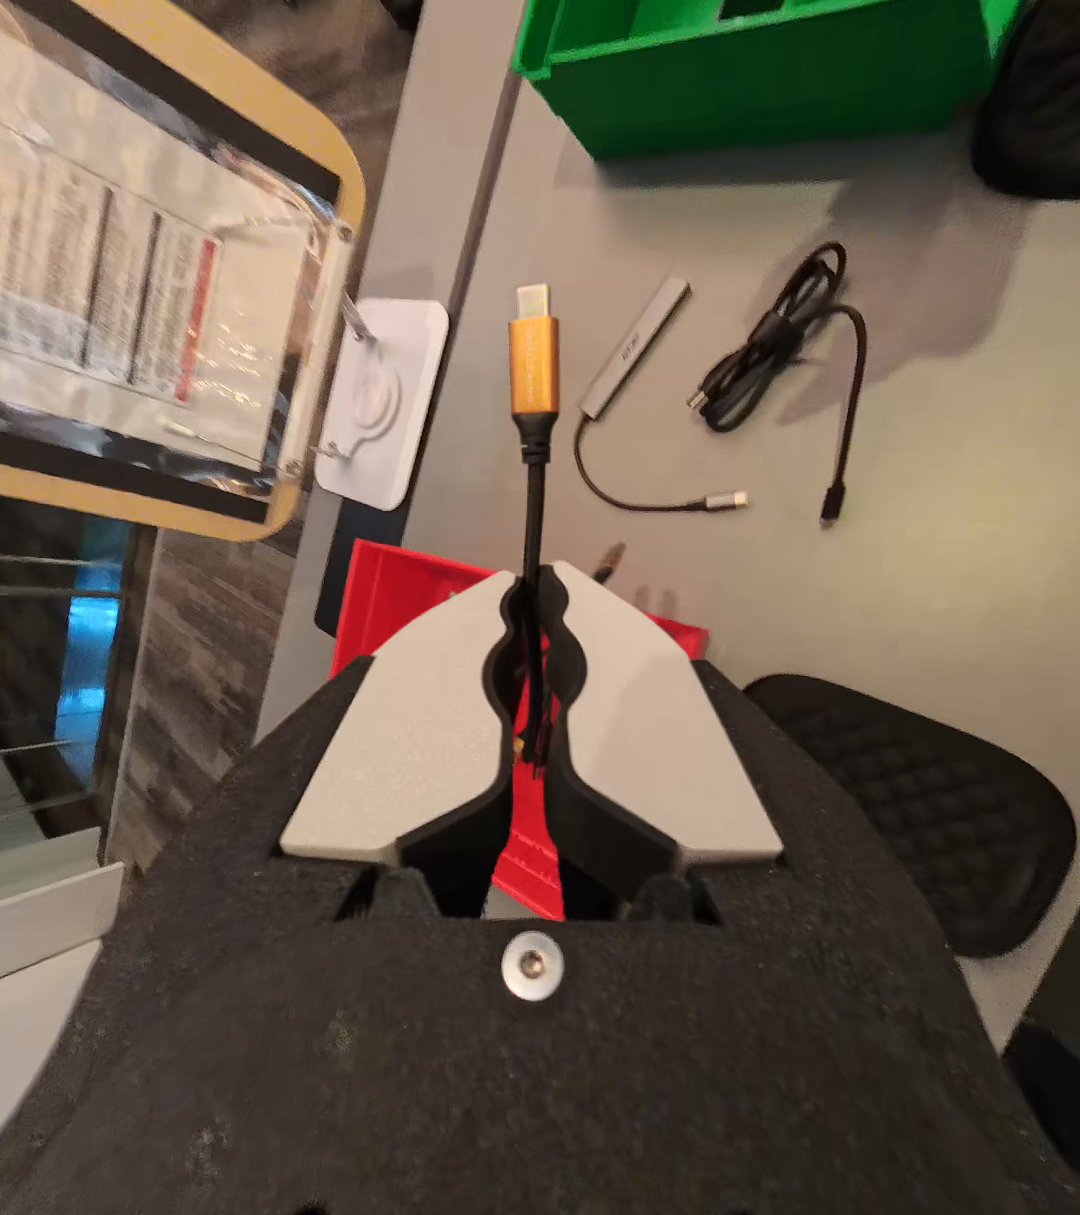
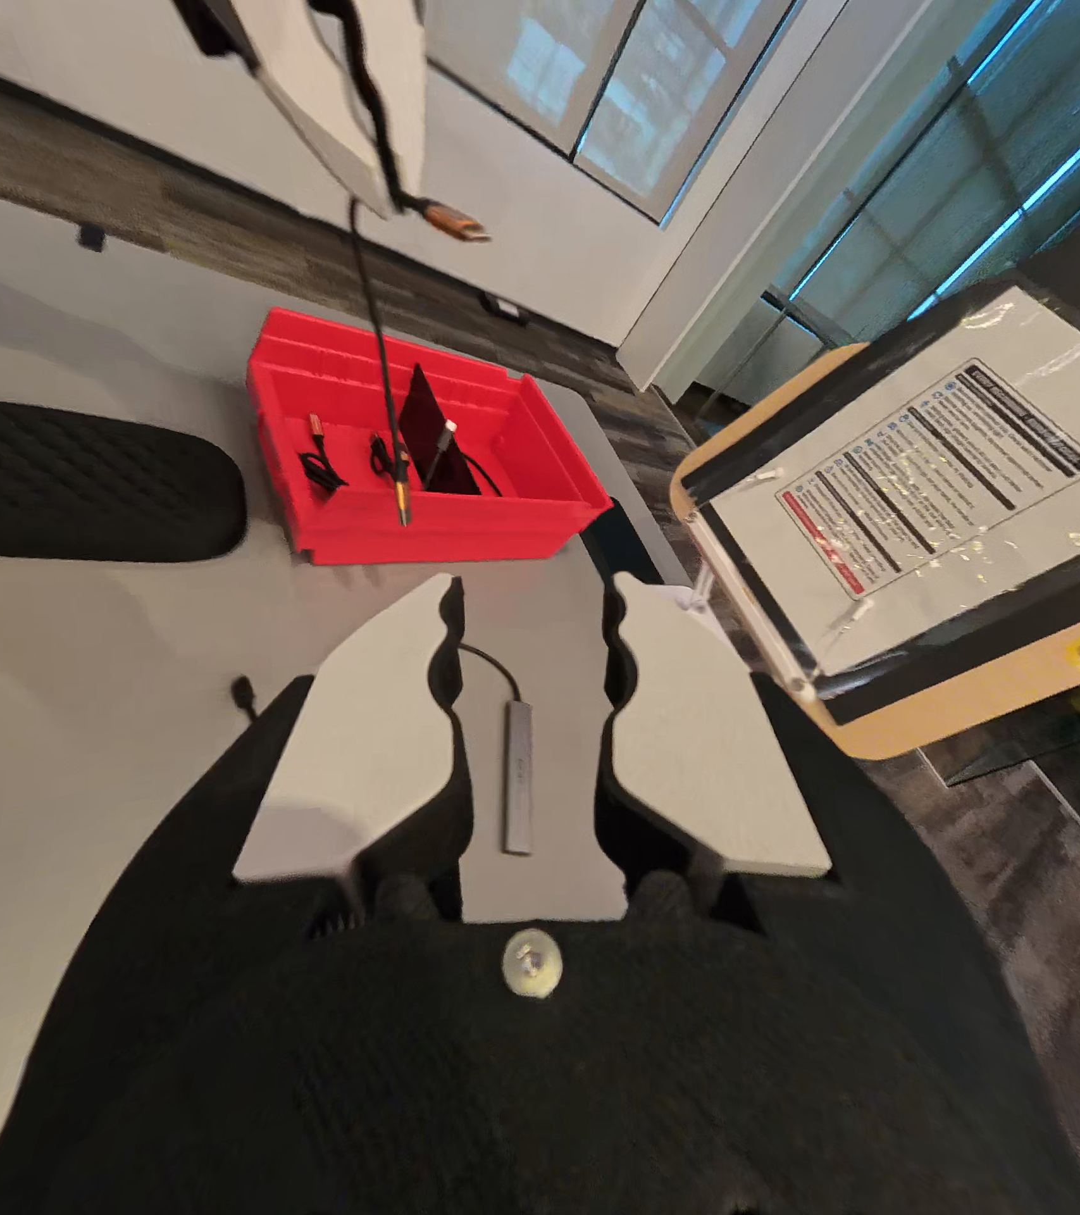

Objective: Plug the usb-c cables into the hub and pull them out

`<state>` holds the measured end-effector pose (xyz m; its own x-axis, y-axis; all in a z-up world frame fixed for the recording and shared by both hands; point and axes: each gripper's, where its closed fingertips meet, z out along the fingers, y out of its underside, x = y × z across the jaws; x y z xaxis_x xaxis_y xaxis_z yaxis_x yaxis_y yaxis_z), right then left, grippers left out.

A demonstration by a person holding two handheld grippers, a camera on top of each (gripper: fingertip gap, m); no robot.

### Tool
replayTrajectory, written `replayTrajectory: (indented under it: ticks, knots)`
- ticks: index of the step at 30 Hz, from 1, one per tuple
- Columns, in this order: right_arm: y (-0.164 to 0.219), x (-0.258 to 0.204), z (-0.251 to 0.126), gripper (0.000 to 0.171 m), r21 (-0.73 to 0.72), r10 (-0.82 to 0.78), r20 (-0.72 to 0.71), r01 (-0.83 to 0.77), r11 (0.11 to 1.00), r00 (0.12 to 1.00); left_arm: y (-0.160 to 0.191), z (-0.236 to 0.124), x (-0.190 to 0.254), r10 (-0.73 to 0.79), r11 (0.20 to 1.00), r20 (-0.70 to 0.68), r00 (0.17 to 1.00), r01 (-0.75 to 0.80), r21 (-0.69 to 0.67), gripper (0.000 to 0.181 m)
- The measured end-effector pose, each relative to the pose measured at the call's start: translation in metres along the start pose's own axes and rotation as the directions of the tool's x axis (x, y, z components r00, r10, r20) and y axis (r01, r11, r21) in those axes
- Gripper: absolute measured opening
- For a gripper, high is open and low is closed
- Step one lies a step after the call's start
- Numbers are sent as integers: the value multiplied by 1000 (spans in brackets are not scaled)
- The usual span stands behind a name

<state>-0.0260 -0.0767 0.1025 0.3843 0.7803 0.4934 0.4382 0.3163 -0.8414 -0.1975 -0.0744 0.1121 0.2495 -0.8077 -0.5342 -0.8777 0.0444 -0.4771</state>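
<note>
My left gripper (image 1: 534,575) is shut on the black cord of a usb-c cable; its orange plug (image 1: 534,365) sticks up past the fingertips, above the table. The grey hub (image 1: 635,348) lies flat on the table beyond, its short lead ending in a silver plug (image 1: 724,501). A coiled black cable (image 1: 780,342) lies to its right. My right gripper (image 2: 534,585) is open and hovers over the hub (image 2: 519,779), which shows between its fingers. The left gripper (image 2: 386,190) shows at the top of the right wrist view, with the orange plug (image 2: 455,223) and the cable's other end dangling (image 2: 402,500).
A red bin (image 2: 432,532) holding more cables and a dark card stands on the table; it also shows under my left gripper (image 1: 392,592). A green bin (image 1: 754,85) stands at the far edge. Black padded rests (image 1: 918,809) (image 2: 77,480) lie on the table. A framed sign (image 2: 918,500) stands beside it. Some 20 centimeters of space lies between my two pairs of fingers. The silver plug (image 1: 724,501) sits 25 centimeters or so from the ends of my right fingers.
</note>
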Motion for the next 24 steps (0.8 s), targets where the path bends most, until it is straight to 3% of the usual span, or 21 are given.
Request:
replayTrajectory:
  ticks: [6, 10, 16, 24]
  knots:
    - [16, -53, -7, 41, 102, 124, -56, -118, 988, 991, -38, -18, -5, 35, 992, 47, 998, -40, 121, 4]
    - [23, -68, -12, 41, 203, 283, -103, -258, 945, 954, -69, -21, 26, 3, 962, -127, 992, 32, 271, 4]
    - [-21, -64, -29, 34, 510, 566, -28, -475, 717, 824, -89, 38, 83, -30, 925, -284, 958, 134, 356, 3]
    - [-9, -44, -22, 33, 541, 713, -85, -568, 620, 696, -110, 73, 124, -85, 814, -539, 838, 370, 448, 4]
